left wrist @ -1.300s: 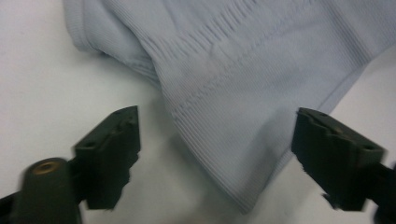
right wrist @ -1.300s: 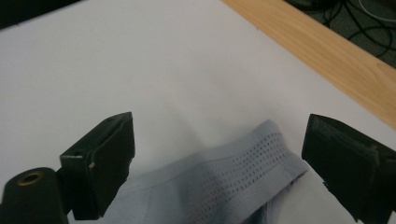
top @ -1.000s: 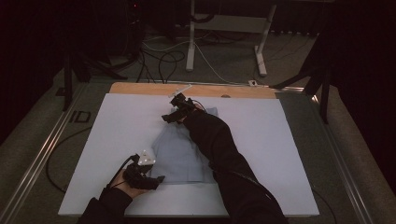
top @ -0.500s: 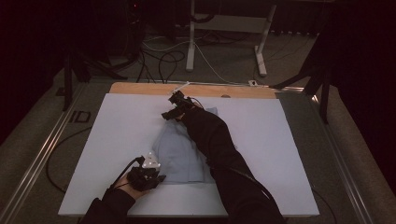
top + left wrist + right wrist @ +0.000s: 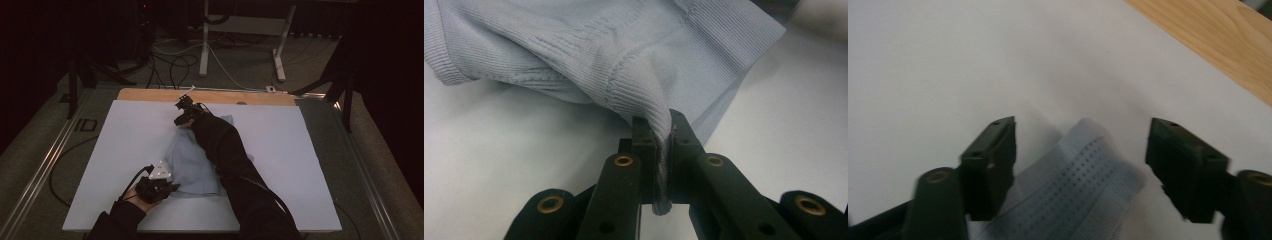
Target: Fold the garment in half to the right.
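Left tool (image 5: 663, 150) pinches the garment (image 5: 624, 55); right tool (image 5: 1080, 160), blurred, closing around its corner.

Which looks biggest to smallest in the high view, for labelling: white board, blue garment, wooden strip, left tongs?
1. White board
2. Blue garment
3. Wooden strip; it lies farther from the camera than the garment, so this ranking is unsure
4. Left tongs

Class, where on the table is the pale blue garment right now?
In the high view the pale blue garment lies mid-table on the white board, its near corner pinched by the left gripper, its far end by the right gripper.
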The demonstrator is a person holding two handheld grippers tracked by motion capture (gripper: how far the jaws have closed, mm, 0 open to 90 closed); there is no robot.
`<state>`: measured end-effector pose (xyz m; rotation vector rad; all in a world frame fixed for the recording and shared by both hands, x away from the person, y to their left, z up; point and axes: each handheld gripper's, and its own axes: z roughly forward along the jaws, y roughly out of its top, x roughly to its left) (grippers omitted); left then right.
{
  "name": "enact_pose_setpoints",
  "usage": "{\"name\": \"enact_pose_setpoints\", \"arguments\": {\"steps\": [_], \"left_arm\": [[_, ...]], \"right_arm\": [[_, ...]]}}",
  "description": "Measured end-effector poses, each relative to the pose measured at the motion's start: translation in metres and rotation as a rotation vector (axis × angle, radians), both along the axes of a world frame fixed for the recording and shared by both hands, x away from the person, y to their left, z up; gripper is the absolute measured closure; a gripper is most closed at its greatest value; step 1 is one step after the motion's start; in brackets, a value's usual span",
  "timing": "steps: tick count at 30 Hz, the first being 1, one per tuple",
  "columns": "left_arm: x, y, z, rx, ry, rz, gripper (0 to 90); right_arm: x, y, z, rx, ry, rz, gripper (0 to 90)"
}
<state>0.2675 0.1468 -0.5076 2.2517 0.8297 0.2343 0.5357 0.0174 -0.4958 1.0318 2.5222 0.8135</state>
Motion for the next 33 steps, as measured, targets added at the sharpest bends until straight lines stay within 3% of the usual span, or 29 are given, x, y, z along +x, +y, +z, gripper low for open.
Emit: {"name": "enact_pose_setpoints", "arguments": {"steps": [6,16,24,26,33], "left_arm": [[0.0,0.0,-0.001,0.01,0.001,-0.008,86.9],[0.0,0.0,-0.002,0.006,-0.009,-0.006,86.9],[0.0,0.0,-0.002,0.001,-0.009,-0.014,86.9],[0.0,0.0,-0.002,0.003,-0.01,-0.015,87.0],[-0.001,-0.001,0.0,0.007,-0.016,-0.023,87.0]], "right_arm": [[0.001,0.011,-0.004,-0.032,0.001,-0.029,42.6],[0.003,0.018,-0.017,-0.1,0.0,-0.032,63.9],[0.003,0.016,-0.016,-0.124,-0.005,-0.015,78.8],[0.002,0.016,-0.014,-0.113,-0.004,-0.017,86.2],[0.001,0.014,-0.008,-0.115,-0.026,0.012,87.2]]}}
